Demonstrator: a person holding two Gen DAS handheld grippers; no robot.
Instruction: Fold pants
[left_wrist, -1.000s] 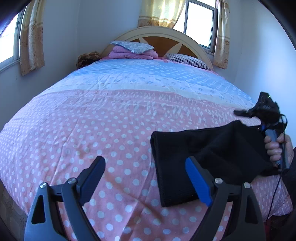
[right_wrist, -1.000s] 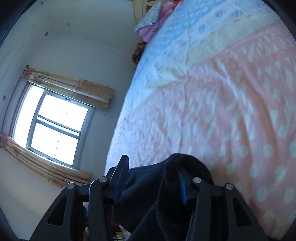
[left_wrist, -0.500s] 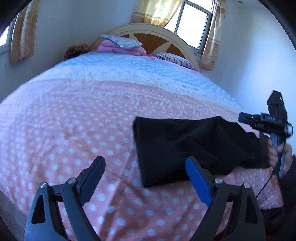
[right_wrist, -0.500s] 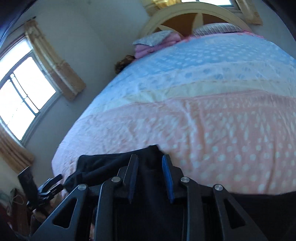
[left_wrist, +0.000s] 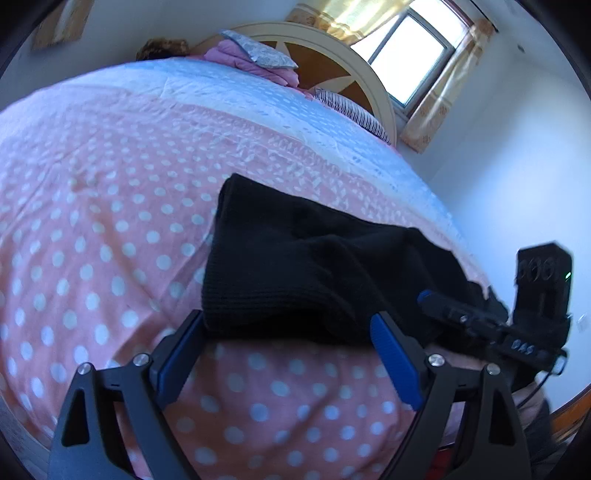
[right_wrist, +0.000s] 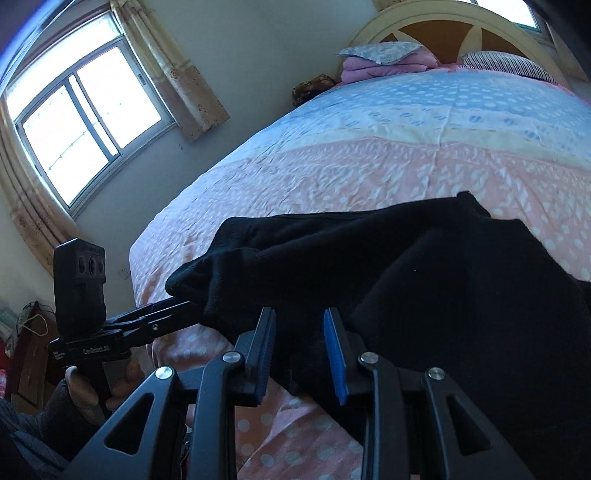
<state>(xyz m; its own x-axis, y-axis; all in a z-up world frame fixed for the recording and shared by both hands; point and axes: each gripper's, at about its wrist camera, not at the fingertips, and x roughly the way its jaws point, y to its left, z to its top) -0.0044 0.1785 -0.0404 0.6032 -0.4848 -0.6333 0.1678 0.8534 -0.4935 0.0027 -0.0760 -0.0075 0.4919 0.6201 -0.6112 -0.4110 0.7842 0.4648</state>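
Black pants (left_wrist: 295, 258) lie partly folded on the pink dotted bed cover (left_wrist: 110, 221), close to the bed's near edge. My left gripper (left_wrist: 286, 321) is open wide just above the cover, and the near end of the pants lies between its fingertips. In the right wrist view my right gripper (right_wrist: 298, 314) is narrowed onto a bunched fold of the pants (right_wrist: 406, 266), with cloth filling the gap between its blue pads. The left gripper (right_wrist: 184, 308) shows there at the pants' left end, and the right gripper (left_wrist: 432, 299) appears at the right of the left wrist view.
A hand (right_wrist: 81, 387) holds the left gripper's handle beyond the bed's corner. Folded pink bedding (right_wrist: 384, 62) and a striped pillow (right_wrist: 506, 62) rest by the headboard. A curtained window (right_wrist: 81, 118) fills the left wall. The blue and cream far part of the cover (right_wrist: 406, 110) is flat.
My right gripper narrowed onto the bunched black cloth, rolled and swung sideways with it. My left gripper sank and rolled toward the pants' end, which now lies between its fingertips.
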